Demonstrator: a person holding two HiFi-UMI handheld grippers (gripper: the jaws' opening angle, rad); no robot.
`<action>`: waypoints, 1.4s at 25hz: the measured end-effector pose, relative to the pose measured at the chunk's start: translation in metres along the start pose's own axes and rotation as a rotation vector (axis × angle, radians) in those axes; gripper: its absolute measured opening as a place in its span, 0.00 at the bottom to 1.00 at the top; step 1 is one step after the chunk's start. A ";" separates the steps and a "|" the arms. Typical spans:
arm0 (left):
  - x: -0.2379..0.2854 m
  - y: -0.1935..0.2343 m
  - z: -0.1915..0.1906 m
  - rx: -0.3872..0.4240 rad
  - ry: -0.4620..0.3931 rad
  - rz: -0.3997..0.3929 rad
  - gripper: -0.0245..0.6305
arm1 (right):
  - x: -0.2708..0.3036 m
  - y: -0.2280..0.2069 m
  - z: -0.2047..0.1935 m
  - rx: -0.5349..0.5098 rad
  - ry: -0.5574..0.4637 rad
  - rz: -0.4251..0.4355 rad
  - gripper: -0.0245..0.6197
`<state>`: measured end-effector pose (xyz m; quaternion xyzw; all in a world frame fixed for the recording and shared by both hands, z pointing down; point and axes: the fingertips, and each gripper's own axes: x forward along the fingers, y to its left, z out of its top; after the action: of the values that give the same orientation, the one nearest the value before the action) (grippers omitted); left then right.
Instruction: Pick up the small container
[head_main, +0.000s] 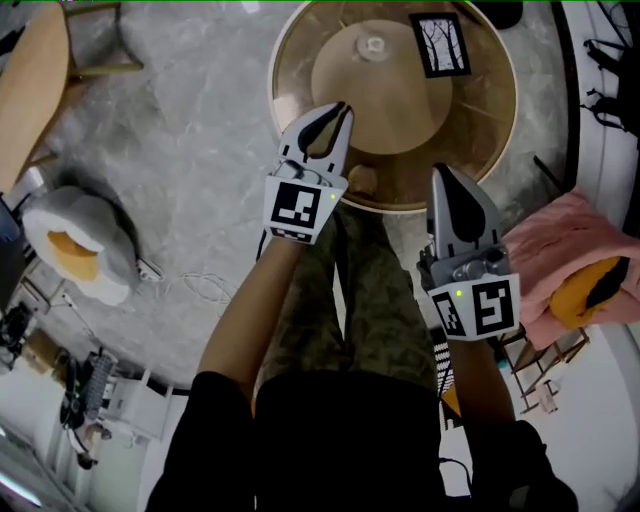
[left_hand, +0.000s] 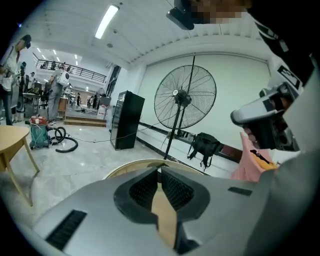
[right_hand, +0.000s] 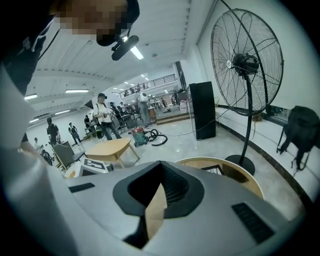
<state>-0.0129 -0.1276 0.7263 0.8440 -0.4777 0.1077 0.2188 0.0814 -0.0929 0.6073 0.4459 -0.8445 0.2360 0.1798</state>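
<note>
The small container, a pale round thing, sits near the middle of the round wood-and-glass table. Beside it to the right lies a black-framed picture card. My left gripper hovers over the table's near rim, jaws shut and empty, a short way from the container. My right gripper is held lower, just outside the near rim, also shut with nothing in it. In the left gripper view the shut left gripper points over the table edge. The right gripper looks across the table at the card.
A tall floor fan and a black cabinet stand beyond the table, with a black backpack by the wall. A pink cloth lies on a chair at right. An egg-shaped cushion and a wooden table are at left.
</note>
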 end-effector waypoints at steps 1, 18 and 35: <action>0.008 0.004 -0.001 -0.001 0.001 -0.001 0.07 | 0.002 -0.003 -0.002 -0.003 0.002 -0.002 0.06; 0.113 0.030 -0.052 -0.007 0.130 -0.079 0.47 | 0.019 -0.034 -0.021 0.013 0.023 -0.063 0.06; 0.162 0.039 -0.086 0.041 0.188 -0.080 0.54 | 0.067 -0.115 -0.055 0.112 0.075 -0.056 0.06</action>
<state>0.0404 -0.2272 0.8752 0.8530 -0.4185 0.1873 0.2494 0.1469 -0.1634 0.7149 0.4695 -0.8098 0.2942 0.1927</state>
